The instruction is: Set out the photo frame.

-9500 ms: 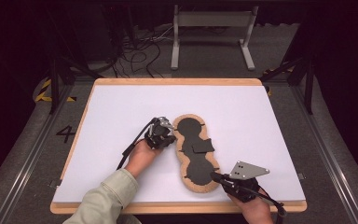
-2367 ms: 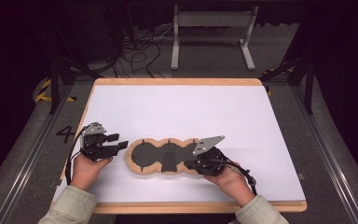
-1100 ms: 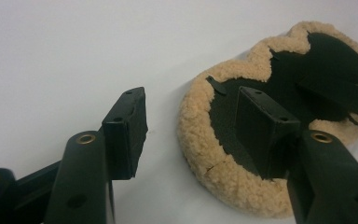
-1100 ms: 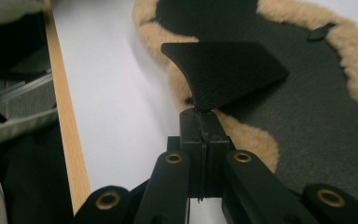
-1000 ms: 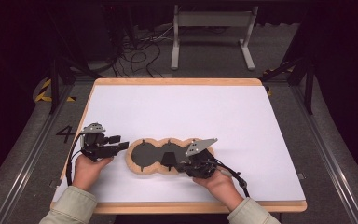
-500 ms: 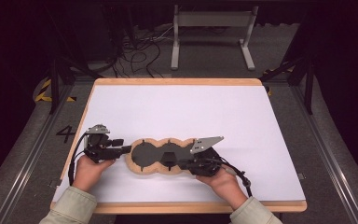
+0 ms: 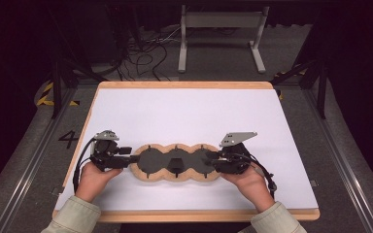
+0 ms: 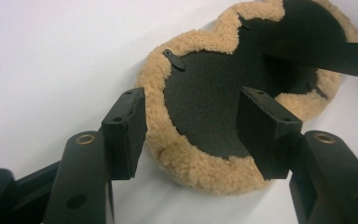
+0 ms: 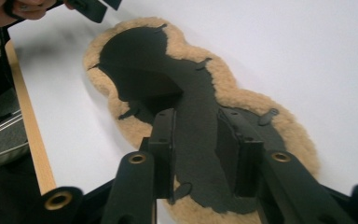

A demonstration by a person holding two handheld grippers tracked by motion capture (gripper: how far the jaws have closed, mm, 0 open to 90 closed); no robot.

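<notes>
The fleece pad (image 7: 176,162) has a tan, woolly border around a plain black middle with small black tabs. It lies on a plain white table top (image 7: 184,114) edged in light wood. Both grippers, left (image 7: 126,158) and right (image 7: 212,159), are black, the right topped by a grey plate (image 7: 237,138); the sleeves (image 7: 75,217) are pale olive.

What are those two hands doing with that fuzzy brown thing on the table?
A person holds a black two-jaw gripper in each hand over a tan fleecy pad with a black wavy-edged lining, which lies flat on the white table. The left gripper is at one end, its open jaws straddling the fleecy edge. The right gripper is at the other end. Its jaws have just been opening, with a raised strip of black lining between them.
</notes>
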